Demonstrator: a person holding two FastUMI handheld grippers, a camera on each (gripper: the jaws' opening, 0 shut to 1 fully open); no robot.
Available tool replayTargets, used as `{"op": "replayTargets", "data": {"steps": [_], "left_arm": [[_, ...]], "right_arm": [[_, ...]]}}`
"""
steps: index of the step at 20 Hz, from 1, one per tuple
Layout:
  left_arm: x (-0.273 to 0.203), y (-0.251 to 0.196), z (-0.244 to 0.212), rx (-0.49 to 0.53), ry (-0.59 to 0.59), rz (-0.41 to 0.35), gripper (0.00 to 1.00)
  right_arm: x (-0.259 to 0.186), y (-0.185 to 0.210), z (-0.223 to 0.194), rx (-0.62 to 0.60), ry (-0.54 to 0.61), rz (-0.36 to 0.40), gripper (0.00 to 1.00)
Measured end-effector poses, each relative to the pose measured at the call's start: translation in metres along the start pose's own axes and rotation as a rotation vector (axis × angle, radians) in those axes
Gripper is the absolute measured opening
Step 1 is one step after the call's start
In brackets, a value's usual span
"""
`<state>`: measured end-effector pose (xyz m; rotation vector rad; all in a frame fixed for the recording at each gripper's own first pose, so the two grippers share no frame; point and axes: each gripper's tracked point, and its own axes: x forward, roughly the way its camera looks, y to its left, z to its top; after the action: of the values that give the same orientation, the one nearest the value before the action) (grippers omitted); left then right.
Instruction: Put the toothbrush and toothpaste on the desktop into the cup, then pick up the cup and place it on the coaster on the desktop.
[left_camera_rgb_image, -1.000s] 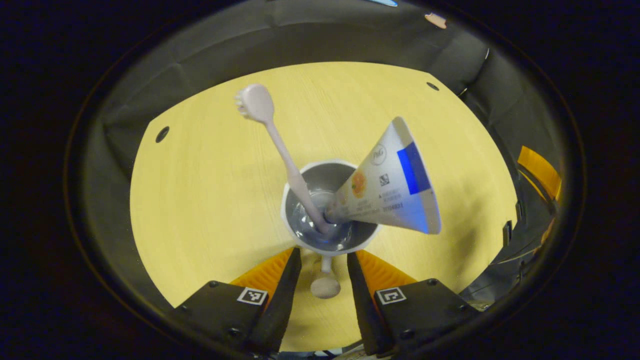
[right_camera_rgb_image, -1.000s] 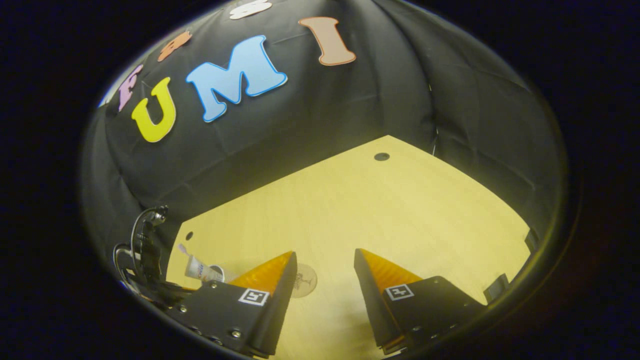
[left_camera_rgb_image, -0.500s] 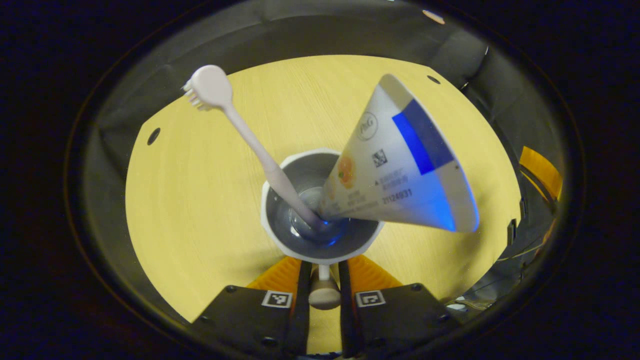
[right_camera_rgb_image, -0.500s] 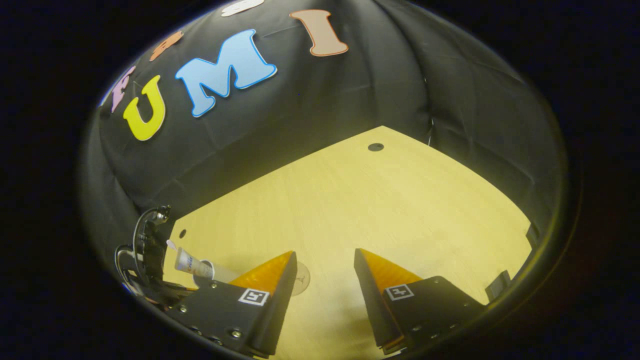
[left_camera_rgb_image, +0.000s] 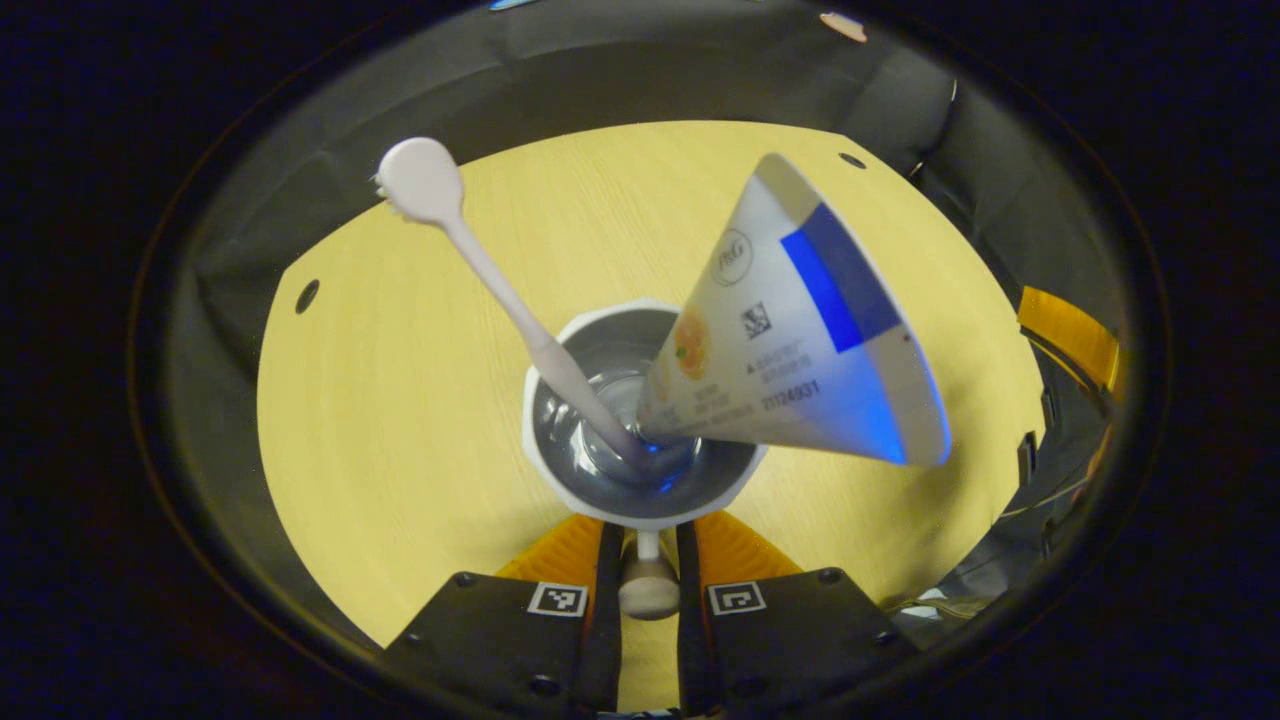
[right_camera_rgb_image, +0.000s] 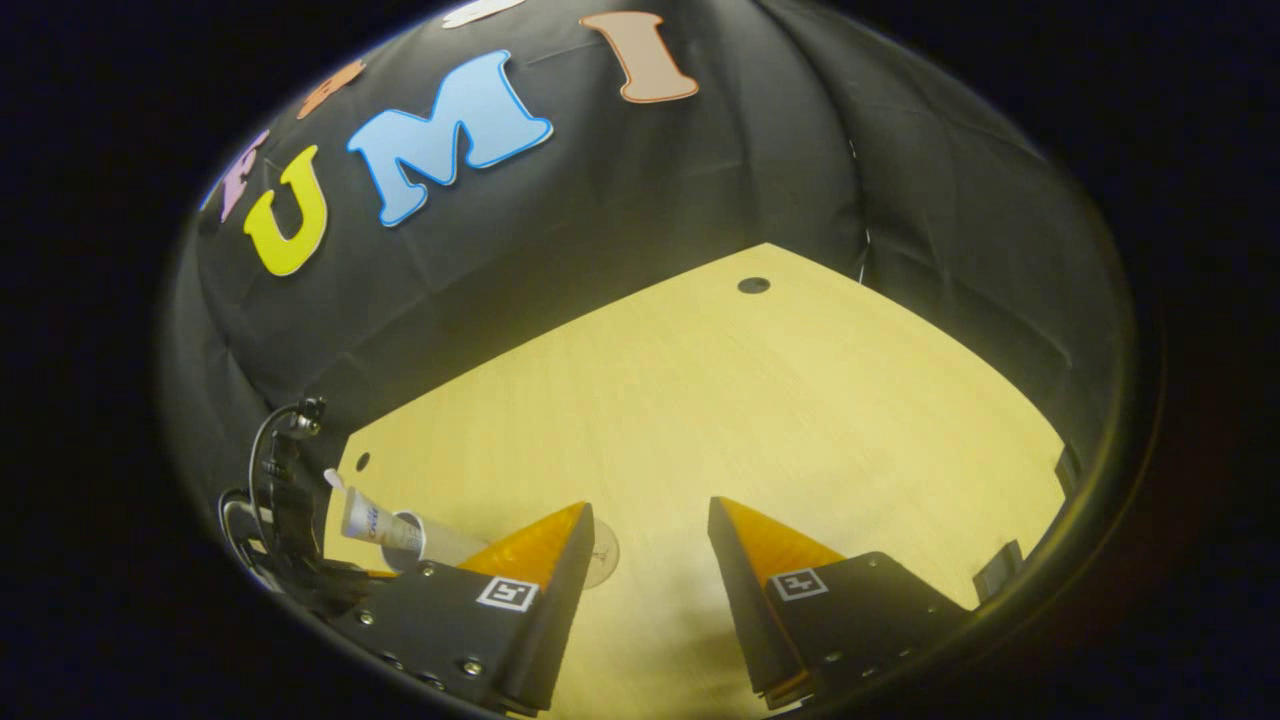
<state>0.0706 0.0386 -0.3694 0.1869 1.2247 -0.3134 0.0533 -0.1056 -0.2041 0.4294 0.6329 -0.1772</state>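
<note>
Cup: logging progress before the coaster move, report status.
Left gripper shut on cup handle. Right gripper open, idle. Toothbrush and toothpaste inside cup. Coaster unobstructed.

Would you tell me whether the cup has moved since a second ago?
Yes. In the right gripper view the cup has risen and tilted, nearer the desk hole, gripped by the left gripper.

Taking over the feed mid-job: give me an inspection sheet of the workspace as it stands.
Surface: pale wooden desktop, round holes near the edges.
Job's things: white toothbrush and white-and-blue toothpaste tube stand in the white cup; round clear coaster lies apart from it.
Clutter: nothing seen.
Grippers: left tongs closed on the cup's handle; right tongs open, empty.
Cables: black cable at the left gripper.
Surroundings: black cloth wall.
</note>
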Motion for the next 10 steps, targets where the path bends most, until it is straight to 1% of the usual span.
{"op": "replayTargets", "data": {"steps": [6, 10], "left_arm": [[-0.006, -0.024, 0.018, 0.060, -0.024, -0.017, 0.29], [0.000, -0.042, 0.030, 0.095, -0.030, -0.040, 0.29]], "right_arm": [[-0.004, -0.009, -0.001, 0.025, 0.001, -0.011, 0.70], [-0.010, -0.027, -0.002, 0.052, -0.007, -0.037, 0.70]]}}
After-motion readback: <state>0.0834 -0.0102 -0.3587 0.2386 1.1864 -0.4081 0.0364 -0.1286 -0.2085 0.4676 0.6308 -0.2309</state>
